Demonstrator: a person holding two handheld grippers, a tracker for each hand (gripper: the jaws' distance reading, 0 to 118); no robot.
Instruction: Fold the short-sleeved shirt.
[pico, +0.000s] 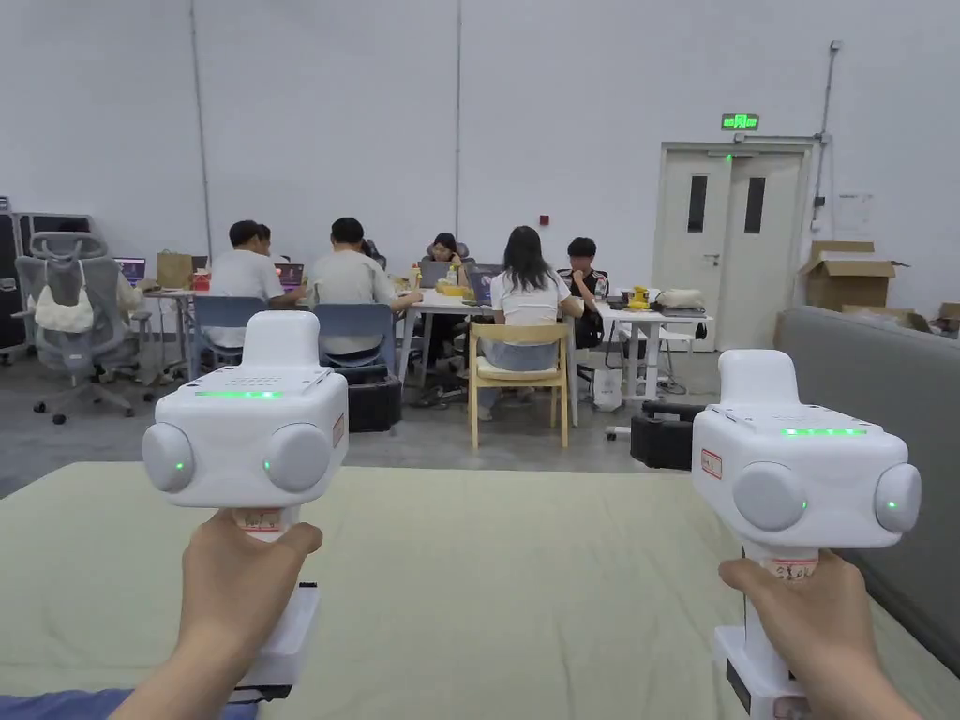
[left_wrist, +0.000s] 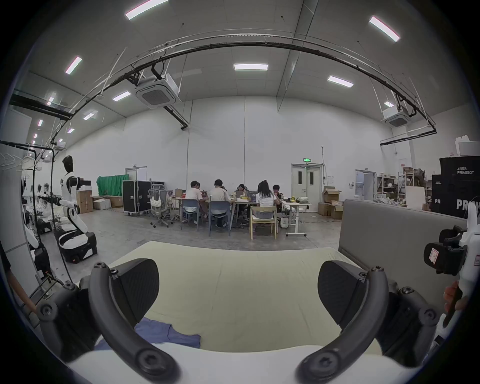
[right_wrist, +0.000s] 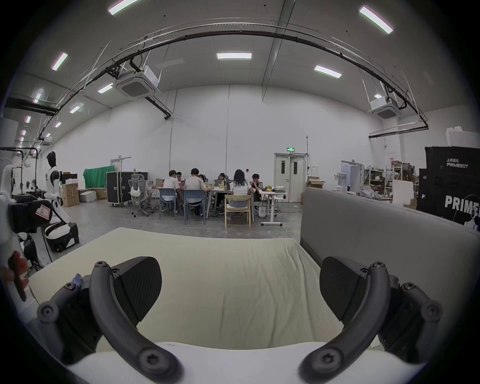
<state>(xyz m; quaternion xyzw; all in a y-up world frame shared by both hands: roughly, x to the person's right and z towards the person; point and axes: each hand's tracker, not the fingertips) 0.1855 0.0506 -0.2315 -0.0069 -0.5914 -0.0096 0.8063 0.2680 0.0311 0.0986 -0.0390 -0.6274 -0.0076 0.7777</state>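
We hold the left tool (left_wrist: 237, 291) and the right tool (right_wrist: 240, 288) up side by side above the pale yellow-green bed (pico: 506, 581), both aimed level across it, each with its jaws spread wide and nothing between them. The blue shirt (left_wrist: 166, 333) lies crumpled on the bed just below and behind the left tool's left jaw, apart from it. A grey panel (right_wrist: 376, 228) stands right of the right tool. People (pico: 525, 281) sit well beyond both tools.

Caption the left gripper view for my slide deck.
Left gripper held open above pale bed sheet, blue shirt near its left jaw.
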